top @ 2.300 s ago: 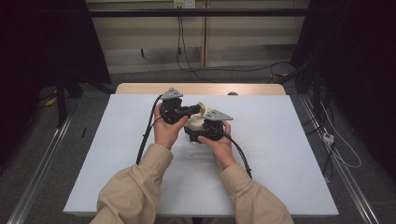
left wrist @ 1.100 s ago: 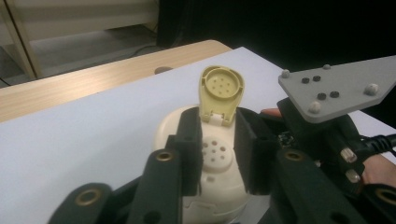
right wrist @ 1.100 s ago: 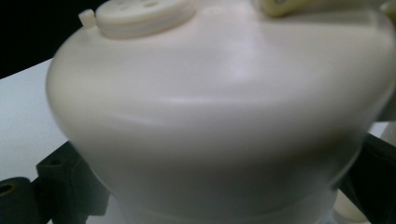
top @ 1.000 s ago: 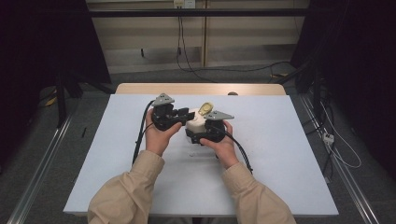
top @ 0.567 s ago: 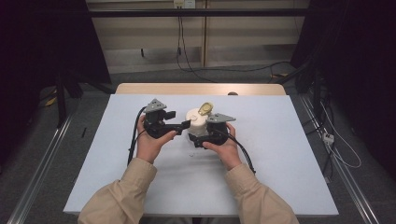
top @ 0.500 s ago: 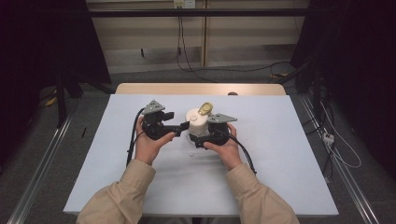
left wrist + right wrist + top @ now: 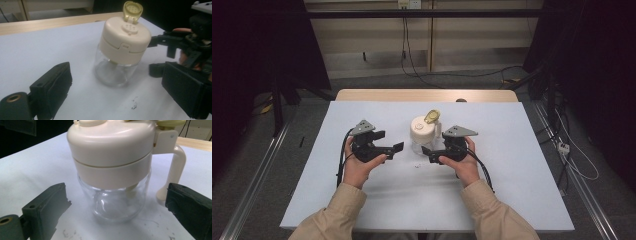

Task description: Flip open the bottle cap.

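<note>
A small glass jar (image 7: 422, 142) with a cream lid (image 7: 421, 128), a side handle and a raised yellow flip cap (image 7: 432, 116) stands upright mid-table. My left gripper (image 7: 396, 148) is open to the jar's left, apart from it, jaws pointing at it. In the left gripper view the jar (image 7: 117, 72) stands beyond my open jaws. My right gripper (image 7: 428, 152) is open just in front of the jar. In the right gripper view the glass body (image 7: 117, 202) sits between and just beyond the two pads (image 7: 51, 202), untouched, with the handle (image 7: 175, 167) at the right.
A white sheet (image 7: 522, 165) covers the table, with a wooden strip (image 7: 387, 95) along the far edge. A few dark specks (image 7: 417, 166) lie on the sheet just in front of the jar. The right gripper (image 7: 185, 45) shows at the right of the left gripper view.
My left gripper has drawn away from the jar's lid, moving left and toward the person. The right gripper has backed slightly toward the person. The jar stays in place.
</note>
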Action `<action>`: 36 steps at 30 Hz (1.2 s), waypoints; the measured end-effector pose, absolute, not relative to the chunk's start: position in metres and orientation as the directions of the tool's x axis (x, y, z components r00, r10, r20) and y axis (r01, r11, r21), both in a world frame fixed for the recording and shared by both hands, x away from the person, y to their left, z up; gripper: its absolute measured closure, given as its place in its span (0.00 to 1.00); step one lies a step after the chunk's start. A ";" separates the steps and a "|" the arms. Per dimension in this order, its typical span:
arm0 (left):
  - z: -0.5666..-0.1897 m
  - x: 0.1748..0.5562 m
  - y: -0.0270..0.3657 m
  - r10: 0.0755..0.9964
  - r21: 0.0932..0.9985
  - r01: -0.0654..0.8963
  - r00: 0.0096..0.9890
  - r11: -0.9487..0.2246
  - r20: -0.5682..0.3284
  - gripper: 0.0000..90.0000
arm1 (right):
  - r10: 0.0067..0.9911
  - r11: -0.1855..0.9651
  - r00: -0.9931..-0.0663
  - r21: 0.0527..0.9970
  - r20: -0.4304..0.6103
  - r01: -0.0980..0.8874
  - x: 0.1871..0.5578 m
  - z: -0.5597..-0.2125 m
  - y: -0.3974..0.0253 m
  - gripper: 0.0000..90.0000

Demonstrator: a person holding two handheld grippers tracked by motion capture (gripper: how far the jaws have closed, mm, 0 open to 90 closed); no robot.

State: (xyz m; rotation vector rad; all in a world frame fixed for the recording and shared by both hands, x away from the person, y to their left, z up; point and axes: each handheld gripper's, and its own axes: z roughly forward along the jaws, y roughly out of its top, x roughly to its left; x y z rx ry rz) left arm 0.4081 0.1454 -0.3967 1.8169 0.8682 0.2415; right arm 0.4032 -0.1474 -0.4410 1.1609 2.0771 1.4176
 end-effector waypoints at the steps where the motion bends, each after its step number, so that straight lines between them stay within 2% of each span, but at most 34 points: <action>1: -0.398 0.407 0.148 0.658 0.876 0.449 0.715 -0.175 -0.235 0.09 | 0.790 0.152 -0.595 0.893 0.148 0.424 0.401 -0.441 -0.149 0.04; 17: -0.415 0.396 0.179 0.668 0.871 0.452 0.711 -0.194 -0.221 0.07 | 0.785 0.149 -0.606 0.909 0.131 0.390 0.371 -0.435 -0.171 0.04; 36: -0.417 0.381 0.205 0.663 0.882 0.432 0.718 -0.189 -0.210 0.06 | 0.797 0.144 -0.593 0.917 0.115 0.371 0.341 -0.435 -0.202 0.04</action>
